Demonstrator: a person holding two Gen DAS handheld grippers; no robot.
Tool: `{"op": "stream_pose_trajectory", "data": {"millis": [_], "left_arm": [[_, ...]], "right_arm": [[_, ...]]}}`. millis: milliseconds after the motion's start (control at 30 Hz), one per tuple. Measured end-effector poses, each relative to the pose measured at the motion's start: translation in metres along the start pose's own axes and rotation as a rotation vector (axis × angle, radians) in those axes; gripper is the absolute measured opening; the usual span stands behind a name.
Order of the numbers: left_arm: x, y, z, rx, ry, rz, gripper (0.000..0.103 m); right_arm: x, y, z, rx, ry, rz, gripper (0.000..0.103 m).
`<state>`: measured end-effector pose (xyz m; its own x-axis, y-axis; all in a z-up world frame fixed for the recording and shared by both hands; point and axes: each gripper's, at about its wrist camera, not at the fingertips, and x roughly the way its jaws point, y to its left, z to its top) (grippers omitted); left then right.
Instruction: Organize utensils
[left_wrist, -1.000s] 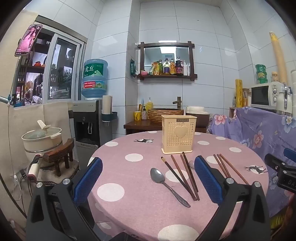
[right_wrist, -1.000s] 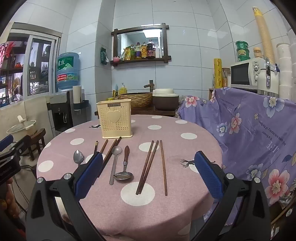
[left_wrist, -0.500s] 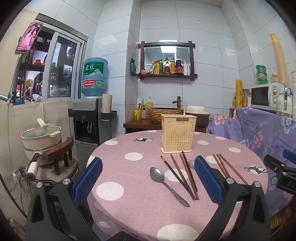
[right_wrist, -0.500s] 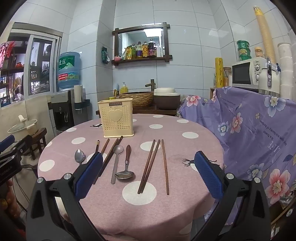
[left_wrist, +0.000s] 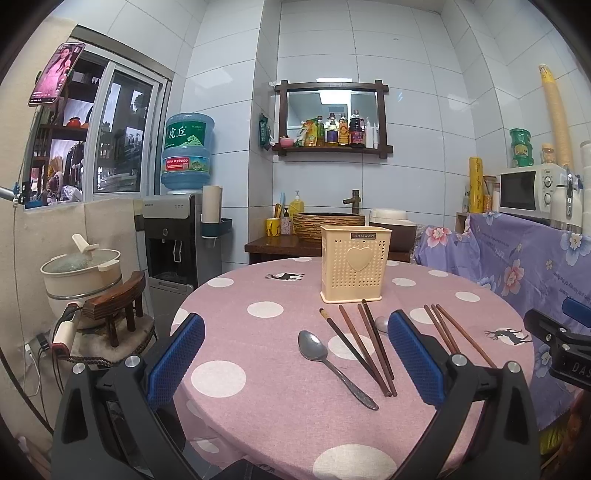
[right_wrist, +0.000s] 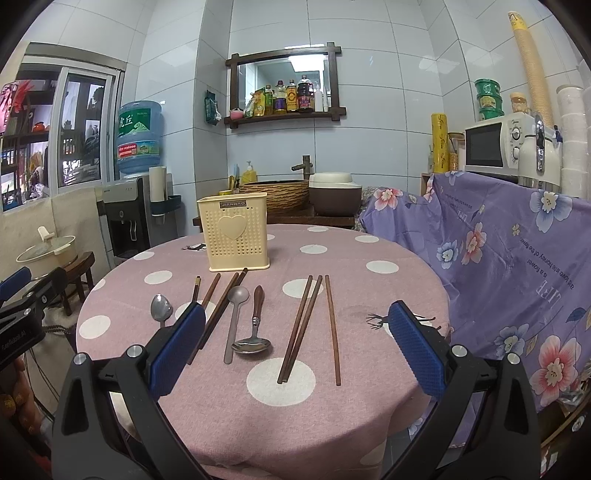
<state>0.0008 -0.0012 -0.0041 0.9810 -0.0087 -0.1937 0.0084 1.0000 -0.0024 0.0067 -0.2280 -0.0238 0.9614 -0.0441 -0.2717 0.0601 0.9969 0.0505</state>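
Note:
A cream perforated utensil holder stands upright on the round pink dotted table. In front of it lie a steel spoon, several dark chopsticks, a grey spoon, a wooden-handled spoon and three more chopsticks. My left gripper is open and empty above the table's near left edge. My right gripper is open and empty above the near edge, over the right chopsticks.
A water dispenser and a stool with a pot stand left of the table. A purple floral cloth covers a counter on the right, with a microwave. A basket sink is behind the table.
Both grippers have drifted slightly, the views shifting a little. Nothing on the table has moved.

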Motion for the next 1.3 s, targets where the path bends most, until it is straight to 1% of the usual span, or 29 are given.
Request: {"op": "stream_pose_trajectory", "data": {"millis": [1300], "left_arm": [[-0.0001,0.007,-0.0042,0.005,0.013,0.001,0.099]], "right_arm": [[0.002,0.0004,-0.0016,-0.001,0.012,0.007,0.098]]}}
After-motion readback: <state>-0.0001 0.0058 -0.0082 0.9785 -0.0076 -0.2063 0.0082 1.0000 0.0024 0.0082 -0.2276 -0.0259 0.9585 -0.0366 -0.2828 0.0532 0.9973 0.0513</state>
